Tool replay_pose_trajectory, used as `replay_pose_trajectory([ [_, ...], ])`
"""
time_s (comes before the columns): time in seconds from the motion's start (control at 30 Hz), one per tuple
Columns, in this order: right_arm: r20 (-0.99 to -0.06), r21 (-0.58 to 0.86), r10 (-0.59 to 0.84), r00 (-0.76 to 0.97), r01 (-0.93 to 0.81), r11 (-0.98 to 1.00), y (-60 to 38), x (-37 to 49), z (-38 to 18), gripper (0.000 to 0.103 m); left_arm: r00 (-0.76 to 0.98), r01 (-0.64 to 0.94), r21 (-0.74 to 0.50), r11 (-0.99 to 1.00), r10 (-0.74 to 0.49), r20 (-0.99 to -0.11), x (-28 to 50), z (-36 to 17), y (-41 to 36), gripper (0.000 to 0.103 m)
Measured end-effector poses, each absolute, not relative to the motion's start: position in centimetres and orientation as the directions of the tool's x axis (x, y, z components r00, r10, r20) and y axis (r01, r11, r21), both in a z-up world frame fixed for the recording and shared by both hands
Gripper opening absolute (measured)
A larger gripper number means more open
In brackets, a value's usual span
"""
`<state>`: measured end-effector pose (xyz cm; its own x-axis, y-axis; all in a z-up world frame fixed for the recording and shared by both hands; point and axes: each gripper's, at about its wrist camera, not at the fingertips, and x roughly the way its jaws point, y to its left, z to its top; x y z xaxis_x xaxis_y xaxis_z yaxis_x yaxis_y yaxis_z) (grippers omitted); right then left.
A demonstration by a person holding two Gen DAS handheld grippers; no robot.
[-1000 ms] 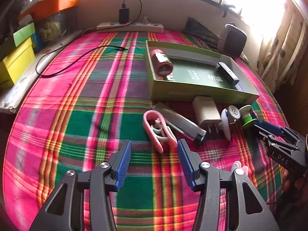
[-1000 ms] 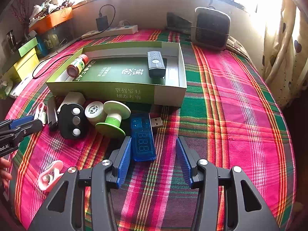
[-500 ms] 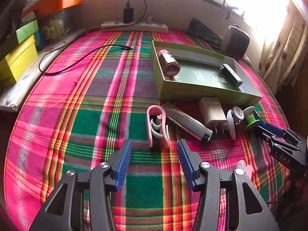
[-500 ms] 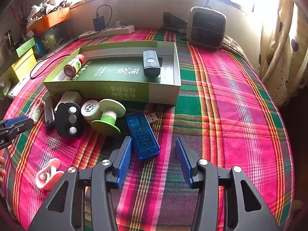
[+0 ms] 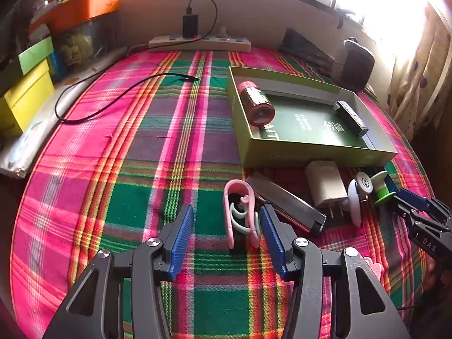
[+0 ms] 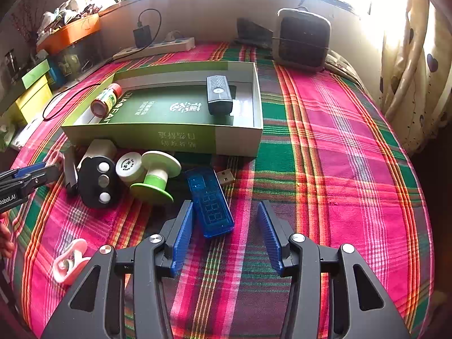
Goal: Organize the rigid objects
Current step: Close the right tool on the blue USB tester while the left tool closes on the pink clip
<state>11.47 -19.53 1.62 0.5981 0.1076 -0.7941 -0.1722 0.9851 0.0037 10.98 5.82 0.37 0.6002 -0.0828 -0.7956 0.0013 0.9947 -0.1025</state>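
Note:
In the left wrist view my left gripper is open. A pink clip lies on the plaid cloth between its blue pads, close to the right pad, and I see no squeeze on it. In the right wrist view my right gripper is open too. A blue USB meter lies between its fingertips, nearer the left pad. The green box behind holds a red bottle and a black device.
In front of the box lie a silver bar, a white charger, a green spool, a white disc and a black three-button piece. A second pink clip lies near left. A power strip and a black cable are at the back.
The left gripper has closed in on the pink clip, which now lies between its fingertips. The right gripper view has shifted slightly, and the USB meter sits at more of a slant.

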Motion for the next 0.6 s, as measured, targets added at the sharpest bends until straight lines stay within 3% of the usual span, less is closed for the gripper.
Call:
replay_pose_trajectory([
  [0.37, -0.792, 0.015, 0.116, 0.599, -0.17, 0.985, -19.79, 11.56, 1.66, 0.047, 0.611, -0.003, -0.101, 0.995, -0.078, -0.788, 10.98, 0.41, 6.09, 0.046],
  [0.6, -0.789, 0.025, 0.121, 0.603, -0.164, 0.986, -19.9, 11.52, 1.76, 0.034, 0.615, -0.017, -0.101, 0.995, -0.069, -0.786, 10.79, 0.41, 6.39, 0.039],
])
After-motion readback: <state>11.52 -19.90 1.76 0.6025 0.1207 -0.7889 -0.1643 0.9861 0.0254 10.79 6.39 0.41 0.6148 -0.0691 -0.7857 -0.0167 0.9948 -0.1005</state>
